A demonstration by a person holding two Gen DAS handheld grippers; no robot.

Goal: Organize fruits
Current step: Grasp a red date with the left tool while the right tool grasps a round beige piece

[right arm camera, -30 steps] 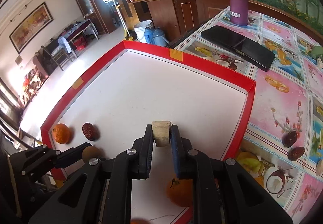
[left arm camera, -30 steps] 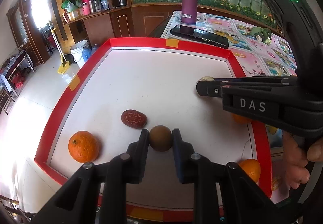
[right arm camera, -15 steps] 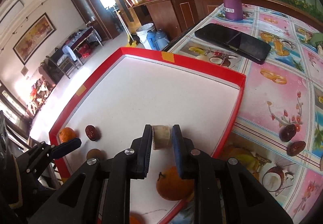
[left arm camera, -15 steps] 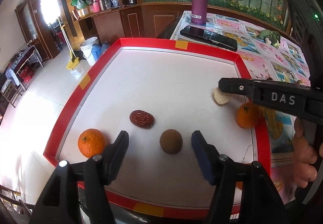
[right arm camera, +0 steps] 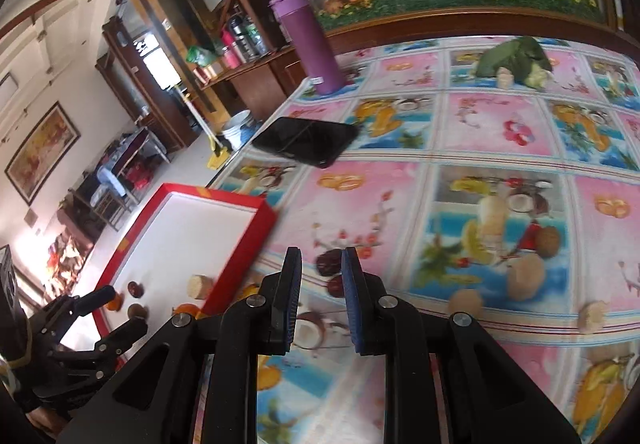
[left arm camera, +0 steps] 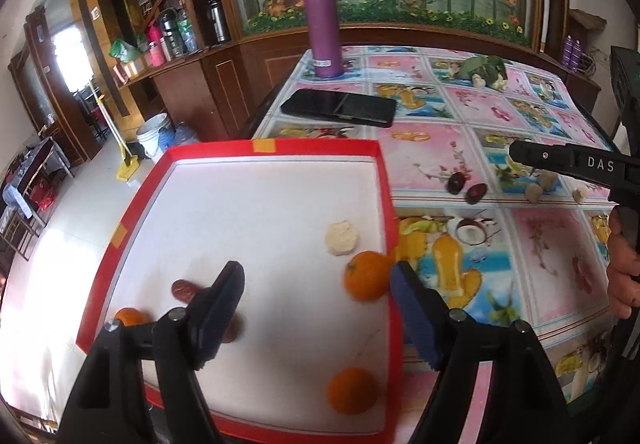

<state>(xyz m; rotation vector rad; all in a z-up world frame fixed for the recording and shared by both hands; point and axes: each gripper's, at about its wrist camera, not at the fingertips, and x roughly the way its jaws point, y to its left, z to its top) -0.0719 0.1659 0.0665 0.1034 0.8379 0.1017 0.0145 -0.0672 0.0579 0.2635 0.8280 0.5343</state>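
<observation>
Fruit is split two ways: inside the shallow white tray with the red rim [left arm camera: 387, 203] sit three round oranges, one by the right wall [left arm camera: 365, 276], one near the front right corner [left arm camera: 351, 390], one at the front left corner [left arm camera: 129, 316], plus a wrinkled dark red date [left arm camera: 182, 290], a pale cut slice [left arm camera: 341, 238] and a brown round fruit half hidden behind the left finger [left arm camera: 236, 326]; looks like each kind is being dropped in as it comes, no rows yet. Loose on the flowered pink tablecloth [right arm camera: 500, 131], well right of the tray, lie two dark dates [right arm camera: 329, 264], a brown nut-like ball [right arm camera: 547, 241] and pale slices [right arm camera: 525, 276]. Left gripper [left arm camera: 318, 310] has just been opening and hangs wide over the tray's front, nothing between its jaws. Right gripper [right arm camera: 318, 298] has a narrow gap, empty, aimed at the two dates, probably the next pick. Room: open cloth around those dates, tray rim close on their left. Black phone [right arm camera: 306, 141] and tall purple flask [right arm camera: 310, 47] are far back, out of the way. The orange touching the right wall leaves little jaw room there.
</observation>
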